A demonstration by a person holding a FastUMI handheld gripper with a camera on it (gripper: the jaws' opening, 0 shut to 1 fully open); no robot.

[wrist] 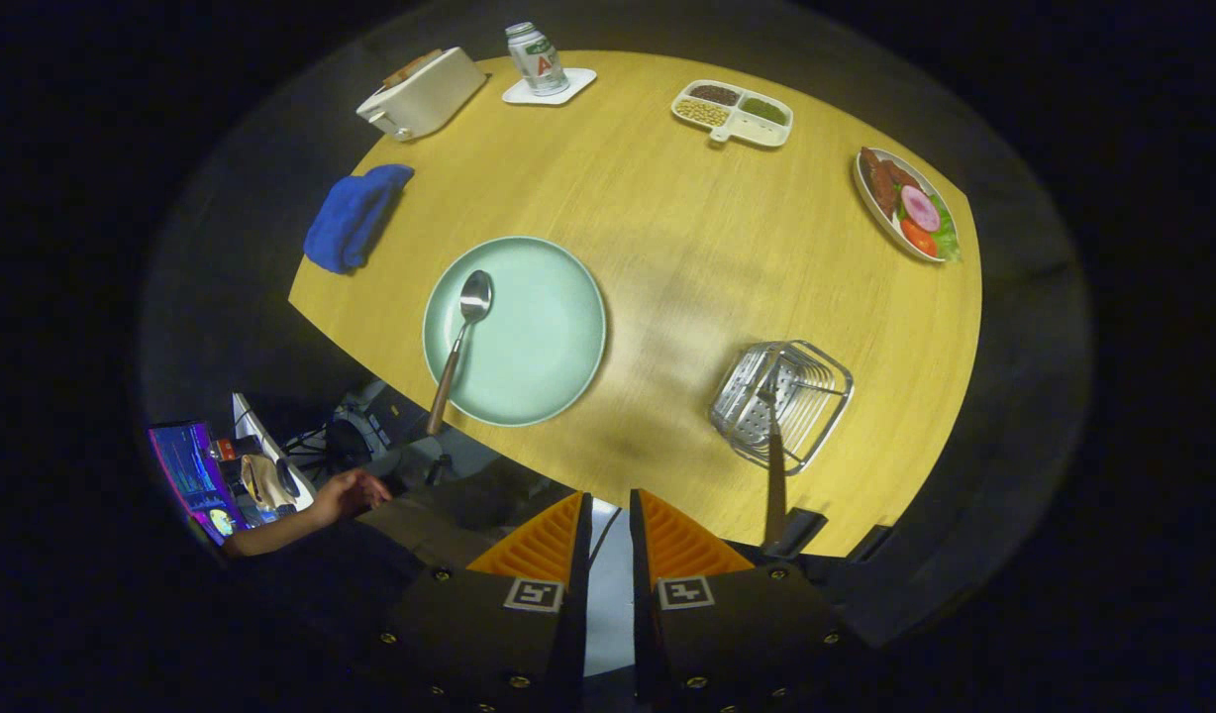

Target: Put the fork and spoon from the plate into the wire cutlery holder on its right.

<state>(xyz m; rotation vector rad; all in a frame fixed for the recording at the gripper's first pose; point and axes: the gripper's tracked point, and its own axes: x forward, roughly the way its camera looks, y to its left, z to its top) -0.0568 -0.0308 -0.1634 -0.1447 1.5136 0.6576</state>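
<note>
Spoon on the plate, fork in the holder, our gripper raised above the near table edge.

From the gripper view we see our gripper (pixel 609 525) with its two orange fingers (pixel 539 545) drawn near together, a narrow gap left between them and nothing held in it. Beyond the fingers lies the yellow table (pixel 687 257). On it the pale green plate (pixel 515 330) carries the spoon (pixel 459 342), bowl on the plate and wooden handle reaching past the near rim. To the plate's right, well apart, stands the wire cutlery holder (pixel 781 401) with the fork (pixel 773 436) leaning in it, handle toward us. Farther off we see a blue cloth (pixel 355 216), a toaster (pixel 422 92), a can (pixel 536 59) on a coaster, a divided dish (pixel 732 112) and a food plate (pixel 905 203). A person's hand (pixel 346 495) shows off the table to the left of the fingers.
</note>
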